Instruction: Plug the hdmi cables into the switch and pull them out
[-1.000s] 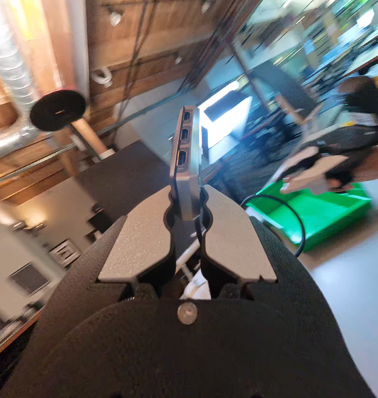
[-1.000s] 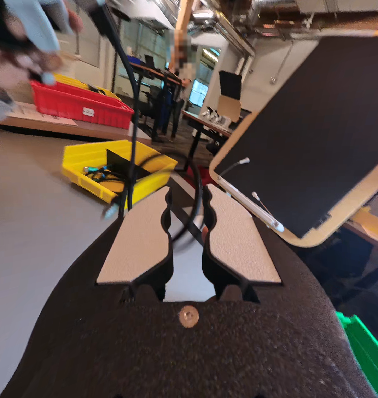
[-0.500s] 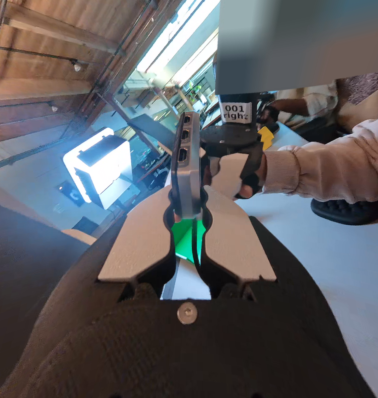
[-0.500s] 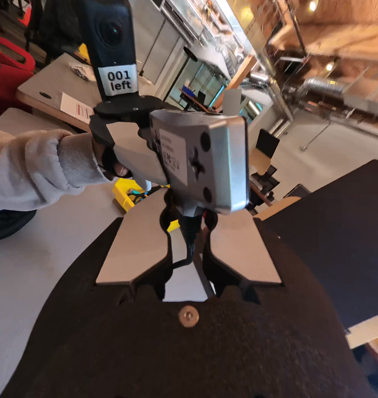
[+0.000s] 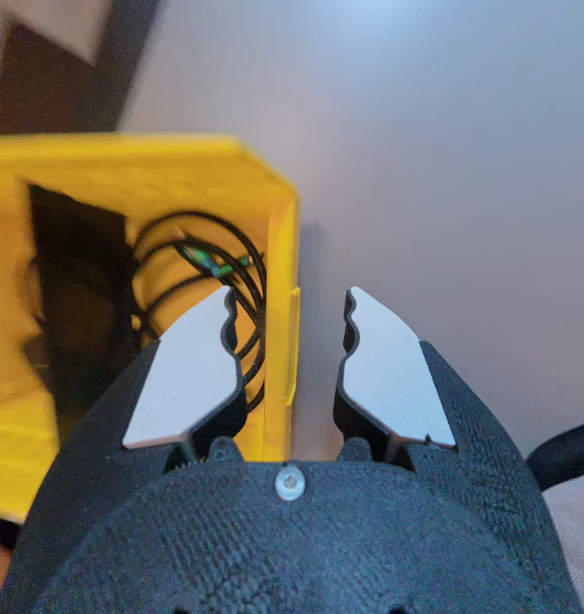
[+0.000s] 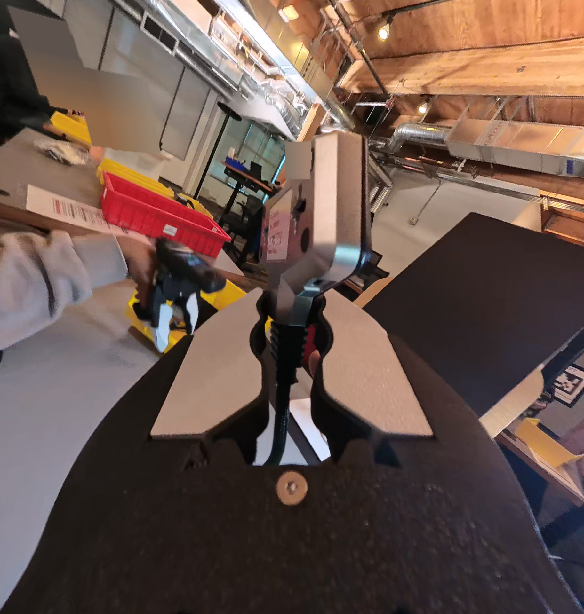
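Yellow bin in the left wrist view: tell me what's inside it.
The yellow bin holds coiled black cables with a green-tipped connector and a dark blurred shape. The left fingers cover the near part.

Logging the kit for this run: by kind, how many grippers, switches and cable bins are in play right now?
Grippers: 2, the left gripper open and the right gripper shut on the switch
HDMI switch: 1
Yellow bin holding coiled black cables: 1 (the number of cables is unclear)
Total: 4
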A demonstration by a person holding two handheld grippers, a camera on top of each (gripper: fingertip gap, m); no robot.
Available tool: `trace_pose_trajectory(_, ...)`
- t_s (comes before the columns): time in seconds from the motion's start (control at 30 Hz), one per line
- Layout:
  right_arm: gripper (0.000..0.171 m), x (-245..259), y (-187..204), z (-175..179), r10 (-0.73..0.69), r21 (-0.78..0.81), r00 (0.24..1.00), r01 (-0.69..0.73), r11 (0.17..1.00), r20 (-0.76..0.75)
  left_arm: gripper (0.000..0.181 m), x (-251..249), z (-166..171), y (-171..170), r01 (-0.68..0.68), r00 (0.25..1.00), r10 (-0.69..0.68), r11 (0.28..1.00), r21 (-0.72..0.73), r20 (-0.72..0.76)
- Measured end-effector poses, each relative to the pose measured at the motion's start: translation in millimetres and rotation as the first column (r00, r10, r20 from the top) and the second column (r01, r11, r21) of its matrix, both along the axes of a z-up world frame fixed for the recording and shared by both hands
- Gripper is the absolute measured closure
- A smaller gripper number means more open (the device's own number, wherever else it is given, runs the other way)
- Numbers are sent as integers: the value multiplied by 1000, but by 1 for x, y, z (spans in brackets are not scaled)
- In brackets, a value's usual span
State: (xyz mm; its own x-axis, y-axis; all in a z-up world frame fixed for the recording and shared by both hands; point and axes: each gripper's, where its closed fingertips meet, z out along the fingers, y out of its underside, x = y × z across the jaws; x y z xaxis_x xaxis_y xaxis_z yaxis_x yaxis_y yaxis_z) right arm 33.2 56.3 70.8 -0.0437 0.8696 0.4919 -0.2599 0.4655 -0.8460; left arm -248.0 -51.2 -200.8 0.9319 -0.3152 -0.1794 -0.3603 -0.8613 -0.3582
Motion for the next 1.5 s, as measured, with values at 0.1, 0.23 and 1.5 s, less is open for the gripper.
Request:
trace_pose_trajectory(0.1, 146, 6, 1, 6, -1, 2, 1000, 1, 1000, -28, 135, -18, -56, -14, -49, 997, 61, 980, -192, 56)
trace_pose_trajectory(0.23, 147, 8, 5, 7, -4, -17, 999, 3, 1000, -31, 149, 0, -43, -11, -8, 1000, 13, 975, -220, 21)
trace_pose_trajectory(1.5, 149, -46, -46, -85, 86, 169, 943, -146, 975, 321, 157, 238, 199, 51, 521, 698, -672, 238, 820, -248)
